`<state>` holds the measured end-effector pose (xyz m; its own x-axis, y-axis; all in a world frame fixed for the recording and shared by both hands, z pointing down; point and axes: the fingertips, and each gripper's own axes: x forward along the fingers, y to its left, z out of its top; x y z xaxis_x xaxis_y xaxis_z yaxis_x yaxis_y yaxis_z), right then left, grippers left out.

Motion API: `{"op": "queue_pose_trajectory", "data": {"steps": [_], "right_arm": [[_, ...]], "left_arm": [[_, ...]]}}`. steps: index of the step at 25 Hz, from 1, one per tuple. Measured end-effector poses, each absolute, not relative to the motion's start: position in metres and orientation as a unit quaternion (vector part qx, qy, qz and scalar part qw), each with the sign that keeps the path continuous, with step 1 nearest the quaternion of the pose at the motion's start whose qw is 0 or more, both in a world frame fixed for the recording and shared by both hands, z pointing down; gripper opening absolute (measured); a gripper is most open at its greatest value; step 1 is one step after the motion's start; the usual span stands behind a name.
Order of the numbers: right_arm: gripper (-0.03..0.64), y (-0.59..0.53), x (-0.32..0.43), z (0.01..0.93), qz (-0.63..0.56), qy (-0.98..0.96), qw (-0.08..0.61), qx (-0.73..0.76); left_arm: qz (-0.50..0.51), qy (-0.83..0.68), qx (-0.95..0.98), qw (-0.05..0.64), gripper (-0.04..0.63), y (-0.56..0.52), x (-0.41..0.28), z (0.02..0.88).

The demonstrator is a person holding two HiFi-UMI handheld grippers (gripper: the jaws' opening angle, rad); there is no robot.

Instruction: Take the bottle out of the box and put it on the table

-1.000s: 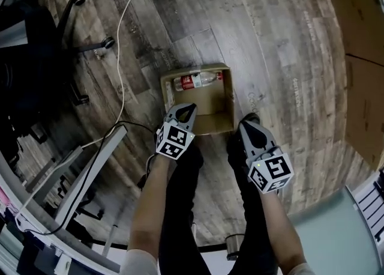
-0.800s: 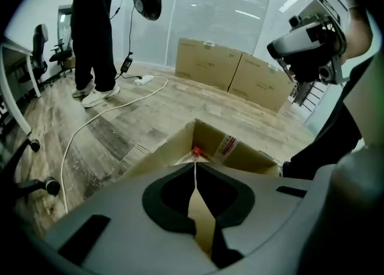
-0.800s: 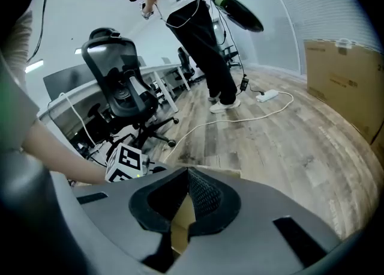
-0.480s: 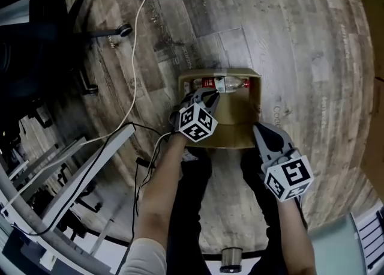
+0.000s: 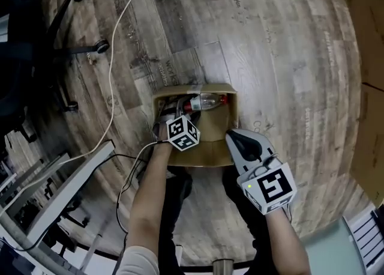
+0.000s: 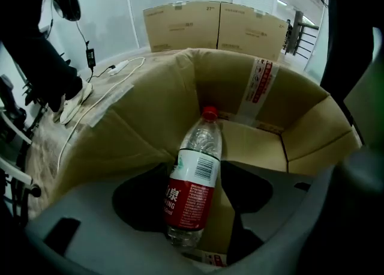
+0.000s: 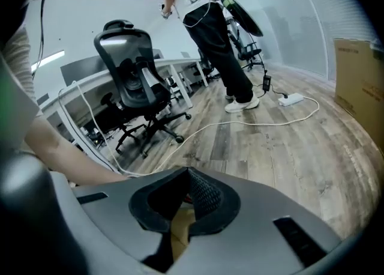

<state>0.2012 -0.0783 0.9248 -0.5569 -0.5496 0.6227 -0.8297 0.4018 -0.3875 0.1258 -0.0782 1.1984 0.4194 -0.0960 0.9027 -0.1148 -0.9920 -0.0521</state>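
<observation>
White cable (image 5: 111, 81) snakes across wood floor (image 5: 270, 39); office chair (image 7: 135, 84) beyond.

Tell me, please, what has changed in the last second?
The left gripper went down into the box; its jaws have just been opening and now straddle the bottle without gripping. The right gripper edged toward the box's near rim. It stays shut; the bottle still lies inside.

Left gripper (image 5: 173, 110) points steeply down, jaws just been opening, now wide, bottle (image 6: 193, 190) loose between them. Right gripper (image 5: 234, 137) angles down, jaws together, empty.
</observation>
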Motion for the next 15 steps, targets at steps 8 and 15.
{"op": "queue_pose_trajectory", "data": {"steps": [8,15], "right_arm": [[0.040,-0.072,0.207,0.929,0.345,-0.811,0.227,0.414],[0.040,-0.062,0.181,0.935,0.349,-0.819,0.235,0.391]], "left_arm": [[0.559,-0.033,0.826,-0.072,0.308,-0.077,0.130,1.221],[0.591,0.013,0.806,-0.020,0.336,-0.059,0.127,1.256]]}}
